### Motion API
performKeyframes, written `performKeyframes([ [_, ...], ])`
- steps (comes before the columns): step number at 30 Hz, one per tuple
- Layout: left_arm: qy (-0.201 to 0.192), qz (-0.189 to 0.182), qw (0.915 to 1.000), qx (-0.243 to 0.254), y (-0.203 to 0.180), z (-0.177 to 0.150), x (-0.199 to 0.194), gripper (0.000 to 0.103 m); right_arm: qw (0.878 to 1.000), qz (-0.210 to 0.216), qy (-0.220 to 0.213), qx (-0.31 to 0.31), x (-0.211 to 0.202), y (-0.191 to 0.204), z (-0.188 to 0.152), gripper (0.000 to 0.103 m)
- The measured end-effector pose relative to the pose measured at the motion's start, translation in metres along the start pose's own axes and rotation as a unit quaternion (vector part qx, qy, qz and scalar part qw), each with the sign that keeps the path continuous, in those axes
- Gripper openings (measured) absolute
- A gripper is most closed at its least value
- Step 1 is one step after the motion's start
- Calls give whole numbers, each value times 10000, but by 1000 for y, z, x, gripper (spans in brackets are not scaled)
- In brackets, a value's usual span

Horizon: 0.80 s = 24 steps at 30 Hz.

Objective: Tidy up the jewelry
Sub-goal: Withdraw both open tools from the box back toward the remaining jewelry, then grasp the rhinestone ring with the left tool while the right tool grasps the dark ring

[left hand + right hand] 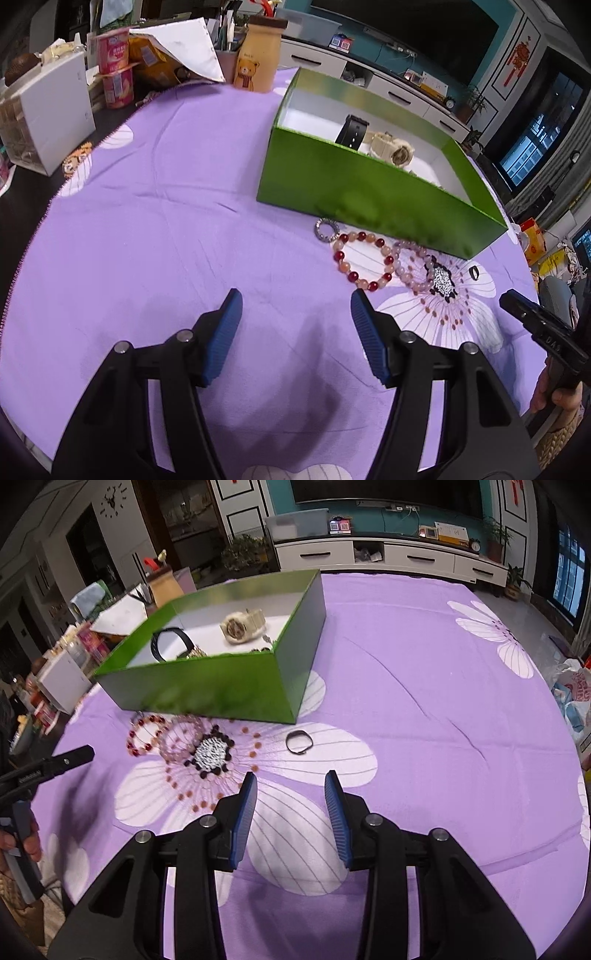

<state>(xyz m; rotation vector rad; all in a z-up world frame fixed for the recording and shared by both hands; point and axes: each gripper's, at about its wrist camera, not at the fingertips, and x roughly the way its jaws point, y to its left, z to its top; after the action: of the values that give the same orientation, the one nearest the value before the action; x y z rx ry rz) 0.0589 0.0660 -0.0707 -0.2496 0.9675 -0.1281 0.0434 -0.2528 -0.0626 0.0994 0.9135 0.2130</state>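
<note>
Bracelets lie untouched; both hand-held grippers gape, empty.

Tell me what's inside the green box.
Inside the green box lie a cream watch and a black band on the white floor, with some gold-colored pieces peeking over the near wall. That wall hides the floor closest to the cameras.

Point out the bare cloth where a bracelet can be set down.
Free: purple cloth left of the green box, and cloth right of the box in the right wrist view. Crowded: the box's front, where the silver ring, beaded bracelets and black ring lie.
</note>
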Motion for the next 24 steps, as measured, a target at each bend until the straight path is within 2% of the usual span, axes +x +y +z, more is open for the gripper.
performKeyframes([
  [5,24,5,10000,80,-7,2,8,62,9999,-85,40,-88,10,1,1,39],
  [9,-129,134,9996,199,-9,13,14,61,9997,-192,72,-133,19,-2,4,39],
  [14,-135,411,9973,600,-12,27,31,52,9995,-230,107,-177,27,-2,6,39],
  [17,-49,448,9959,785,-14,30,42,51,9994,-249,127,-210,31,-2,8,39],
  [24,-162,532,9889,1381,-29,32,54,49,9987,-352,104,-359,40,2,12,39],
])
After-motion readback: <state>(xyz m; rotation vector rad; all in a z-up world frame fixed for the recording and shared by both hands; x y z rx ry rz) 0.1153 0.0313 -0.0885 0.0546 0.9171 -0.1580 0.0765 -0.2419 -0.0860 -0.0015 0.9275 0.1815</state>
